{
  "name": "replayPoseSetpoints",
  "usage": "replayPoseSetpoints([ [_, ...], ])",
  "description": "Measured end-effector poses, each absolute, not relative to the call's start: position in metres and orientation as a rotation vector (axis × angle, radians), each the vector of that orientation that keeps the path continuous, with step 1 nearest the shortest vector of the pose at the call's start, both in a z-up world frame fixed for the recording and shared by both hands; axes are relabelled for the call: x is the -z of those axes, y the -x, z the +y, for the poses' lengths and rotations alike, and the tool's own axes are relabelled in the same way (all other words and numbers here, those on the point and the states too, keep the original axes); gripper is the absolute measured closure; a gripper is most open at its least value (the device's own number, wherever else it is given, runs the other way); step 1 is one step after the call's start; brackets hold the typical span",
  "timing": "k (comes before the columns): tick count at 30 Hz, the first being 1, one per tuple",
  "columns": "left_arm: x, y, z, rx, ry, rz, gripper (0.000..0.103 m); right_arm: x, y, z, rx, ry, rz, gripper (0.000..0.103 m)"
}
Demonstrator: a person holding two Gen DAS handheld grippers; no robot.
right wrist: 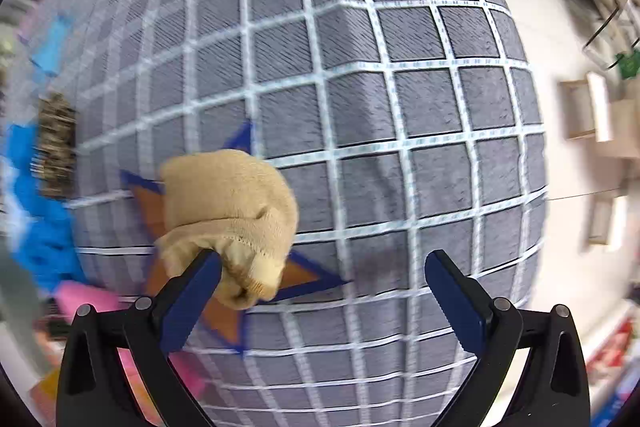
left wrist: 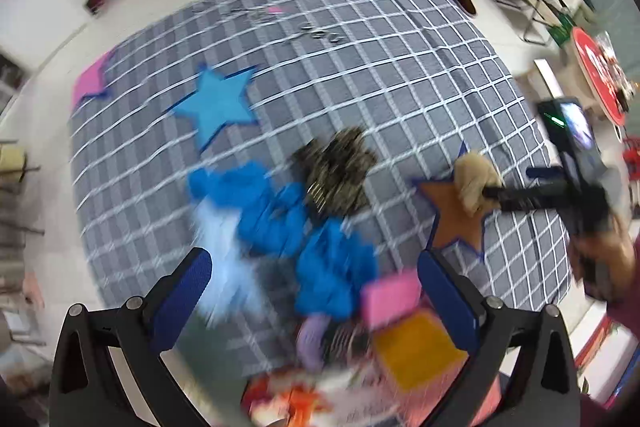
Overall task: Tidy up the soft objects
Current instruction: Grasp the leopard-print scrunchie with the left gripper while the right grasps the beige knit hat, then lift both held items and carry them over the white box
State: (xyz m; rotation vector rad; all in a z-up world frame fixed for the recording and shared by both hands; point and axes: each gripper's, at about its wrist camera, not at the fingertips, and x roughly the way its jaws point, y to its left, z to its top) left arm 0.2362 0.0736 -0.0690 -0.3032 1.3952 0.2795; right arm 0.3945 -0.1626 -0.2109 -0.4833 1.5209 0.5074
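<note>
Beige knit fabric, a bunched sock, is lying on the orange star of the grey checked bedspread, and my right gripper is standing wide apart with only its left finger touching the cuff. My left gripper is hanging spread and empty over the blurred blue cloth, which is lying beside a dark speckled piece.
</note>
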Motion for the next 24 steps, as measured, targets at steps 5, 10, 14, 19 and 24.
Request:
replayPoseSetpoints([
  [5, 0.131, -0.298, 0.069, -0.251, 0.255, 1.504, 0.0, 0.199, -0.371, -0.145, -0.583, 0.44, 1.483, 0.001],
  [10, 0.185, -0.325, 0.059, -0.268, 0.18, 1.598, 0.0, 0.221, -0.348, -0.107, -0.56, 0.537, 1.48, 0.001],
  [14, 0.213, -0.324, 0.057, -0.263, 0.186, 1.654, 0.0, 0.231, -0.343, -0.106, -0.557, 0.566, 1.448, 0.0],
  [19, 0.223, -0.308, 0.066, -0.248, 0.302, 1.654, 0.0, 0.233, -0.333, -0.101, -0.552, 0.539, 1.411, 0.0],
  [24, 0.228, -0.307, 0.069, -0.24, 0.301, 1.702, 0.002, 0.229, -0.358, -0.114, -0.551, 0.544, 1.459, 0.0],
])
